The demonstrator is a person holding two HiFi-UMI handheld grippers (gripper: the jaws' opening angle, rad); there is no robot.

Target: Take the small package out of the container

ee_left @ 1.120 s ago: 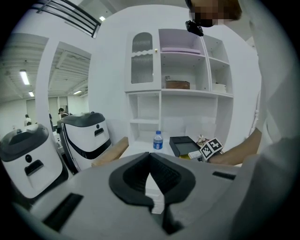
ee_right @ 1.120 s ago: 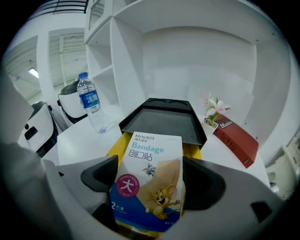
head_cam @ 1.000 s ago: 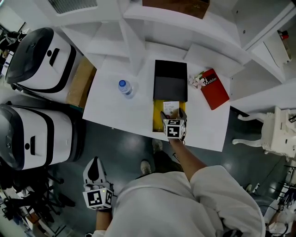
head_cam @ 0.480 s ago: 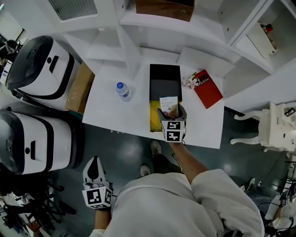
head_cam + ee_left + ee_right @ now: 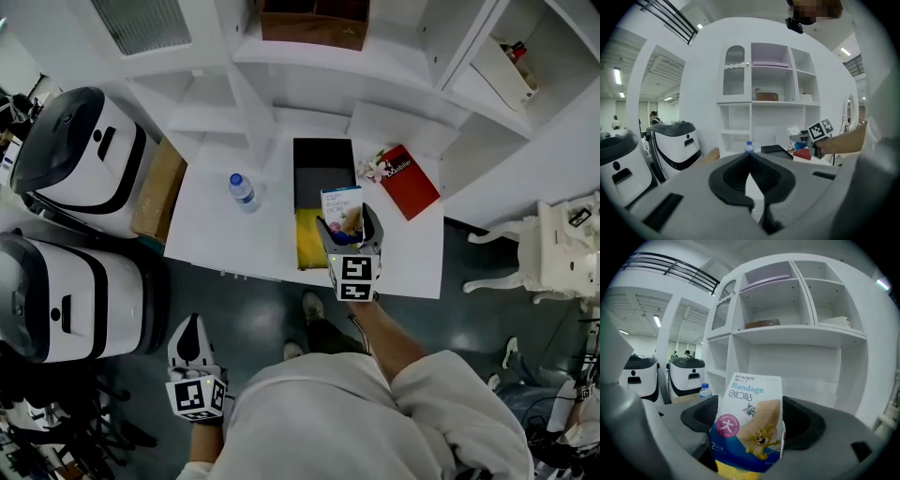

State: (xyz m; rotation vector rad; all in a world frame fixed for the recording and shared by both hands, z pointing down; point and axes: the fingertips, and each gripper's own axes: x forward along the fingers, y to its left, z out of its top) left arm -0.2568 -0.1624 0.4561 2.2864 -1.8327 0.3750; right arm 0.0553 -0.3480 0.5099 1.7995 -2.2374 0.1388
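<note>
My right gripper (image 5: 348, 225) is shut on the small package (image 5: 341, 204), a white and blue bandage box with cartoon print. It holds the package upright above the yellow container (image 5: 307, 242), whose black lid (image 5: 323, 173) lies open behind it on the white table (image 5: 225, 234). In the right gripper view the package (image 5: 750, 423) fills the space between the dark pads of the right gripper (image 5: 751, 417). My left gripper (image 5: 192, 326) hangs low at the left, off the table, with its tips together and nothing in them. The left gripper (image 5: 750, 157) looks towards the table from a distance.
A water bottle (image 5: 241, 190) stands left of the lid. A red book (image 5: 408, 183) lies at its right. A white shelf unit (image 5: 309, 56) backs the table. Two white machines (image 5: 80, 150) (image 5: 75, 291), a cardboard box (image 5: 157, 187) and a white chair (image 5: 553, 253) flank it.
My right gripper has risen out of the yellow container with the package in it, which now stands clear above the container. The left gripper has stayed low at the left.
</note>
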